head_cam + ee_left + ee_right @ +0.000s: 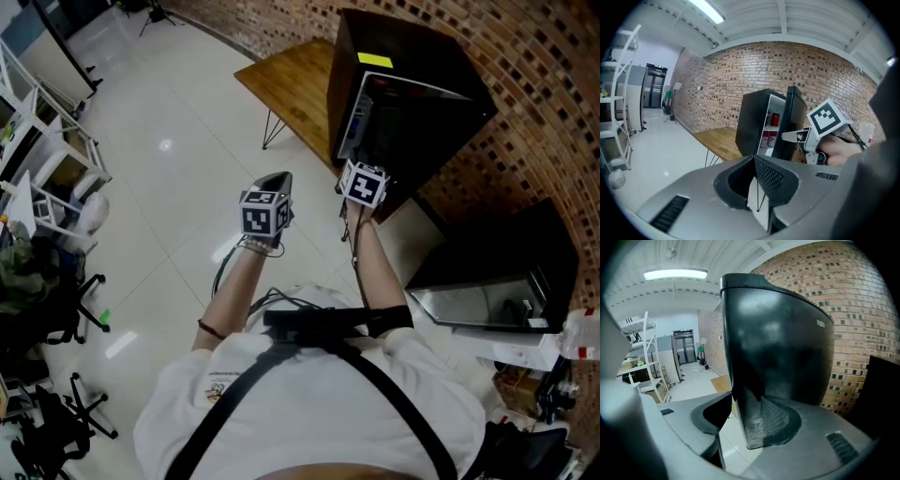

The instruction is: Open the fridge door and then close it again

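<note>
Black fridge door [778,357], ajar, sits clamped at its edge in the right gripper [745,425], left gripper [759,199] pinched shut and empty; seemingly mid-swing, needing a steady arc next.

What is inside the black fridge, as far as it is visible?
The black fridge shows a red bottle above red-and-white packs. Its half-open black door covers the rest.
</note>
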Motion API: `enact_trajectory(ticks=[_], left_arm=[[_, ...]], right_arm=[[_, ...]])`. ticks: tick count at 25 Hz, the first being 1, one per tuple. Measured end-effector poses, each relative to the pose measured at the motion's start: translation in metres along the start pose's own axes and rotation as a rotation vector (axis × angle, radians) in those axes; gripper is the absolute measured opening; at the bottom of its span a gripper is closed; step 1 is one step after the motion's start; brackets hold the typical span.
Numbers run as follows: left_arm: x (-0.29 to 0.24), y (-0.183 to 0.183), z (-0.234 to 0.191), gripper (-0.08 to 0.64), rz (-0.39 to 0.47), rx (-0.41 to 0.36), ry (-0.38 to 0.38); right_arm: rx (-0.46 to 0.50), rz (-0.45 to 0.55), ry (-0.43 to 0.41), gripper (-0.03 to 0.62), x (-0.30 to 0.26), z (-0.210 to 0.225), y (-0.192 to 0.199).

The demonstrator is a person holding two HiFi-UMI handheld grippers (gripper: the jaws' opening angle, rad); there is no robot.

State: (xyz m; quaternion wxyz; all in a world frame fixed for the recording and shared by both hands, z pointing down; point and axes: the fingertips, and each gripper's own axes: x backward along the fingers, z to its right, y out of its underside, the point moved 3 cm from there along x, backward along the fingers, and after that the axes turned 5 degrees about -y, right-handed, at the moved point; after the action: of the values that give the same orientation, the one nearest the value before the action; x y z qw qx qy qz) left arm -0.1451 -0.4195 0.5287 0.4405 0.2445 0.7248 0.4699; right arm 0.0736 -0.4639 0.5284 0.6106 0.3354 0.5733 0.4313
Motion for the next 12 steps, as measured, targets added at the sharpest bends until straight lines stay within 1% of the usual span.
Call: enact_trajectory(ticks=[8,12], left_arm=[[-0.013,-0.008,-0.018,0.0,-0.012,-0.018,0.026],[-0.015,-0.006,-0.028,0.0,-0.023,-0.01,0.02]], right_arm=[[-0.033,-0.018,-0.008,0.222,-0.04,-0.009,-0.015],[-0.016,-0.023,-0.009,0.232,-0.059,-0.009,-0.025]])
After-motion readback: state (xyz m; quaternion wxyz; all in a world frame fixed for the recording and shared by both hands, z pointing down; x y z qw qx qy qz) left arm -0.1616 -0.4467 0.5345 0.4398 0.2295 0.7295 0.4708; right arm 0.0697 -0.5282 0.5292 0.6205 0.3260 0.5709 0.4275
